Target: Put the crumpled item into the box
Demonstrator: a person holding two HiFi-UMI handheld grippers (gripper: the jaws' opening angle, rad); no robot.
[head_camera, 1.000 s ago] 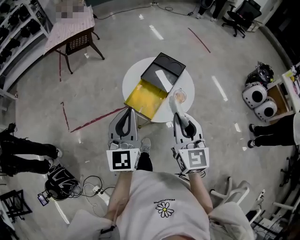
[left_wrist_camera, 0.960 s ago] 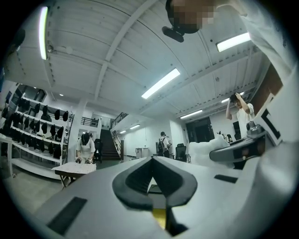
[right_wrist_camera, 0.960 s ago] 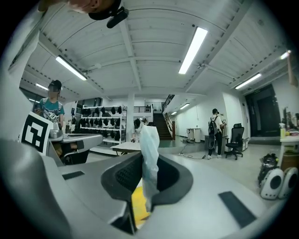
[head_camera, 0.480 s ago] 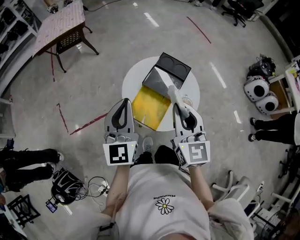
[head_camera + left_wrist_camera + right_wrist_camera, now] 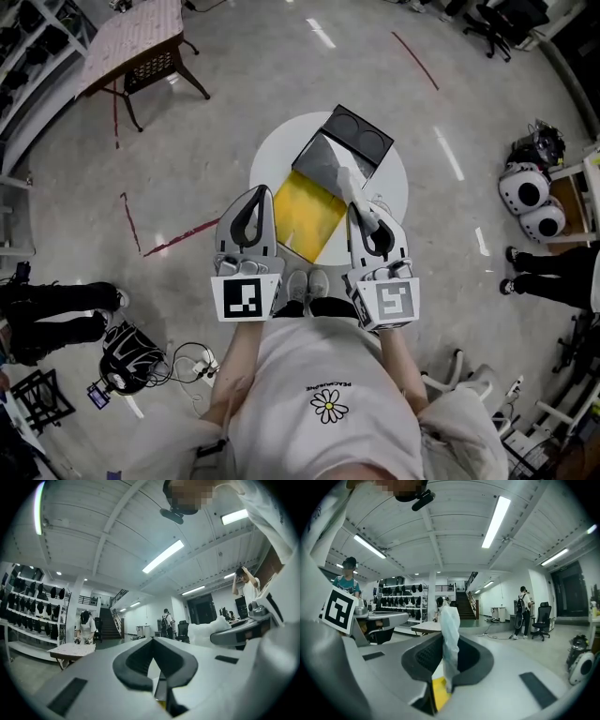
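A box lies open on the round white table point(image 5: 272, 159), with a black lid part point(image 5: 354, 139), a grey inside point(image 5: 319, 161) and a yellow flap point(image 5: 305, 214). My right gripper point(image 5: 362, 210) is shut on the crumpled white item point(image 5: 348, 178). The item sticks out forward over the box's grey inside. In the right gripper view the item point(image 5: 450, 630) stands up between the pads, and my right gripper point(image 5: 449, 643) points level. My left gripper point(image 5: 256, 192) hangs over the table's near edge beside the yellow flap. Its jaws meet at the tip with nothing in them, as my left gripper point(image 5: 153, 639) shows in its own view.
A cloth-covered wooden table point(image 5: 131, 37) stands at the far left. Two white round devices point(image 5: 527, 199) sit on the floor at right. People's legs show at left point(image 5: 56, 314) and right point(image 5: 553, 272). Cables point(image 5: 183, 364) and a white chair point(image 5: 469, 382) lie close behind me.
Both grippers have moved forward over the table. The white item, earlier beside the box near the table's edge, now reaches over the box's inside. Neither gripper's jaws changed.
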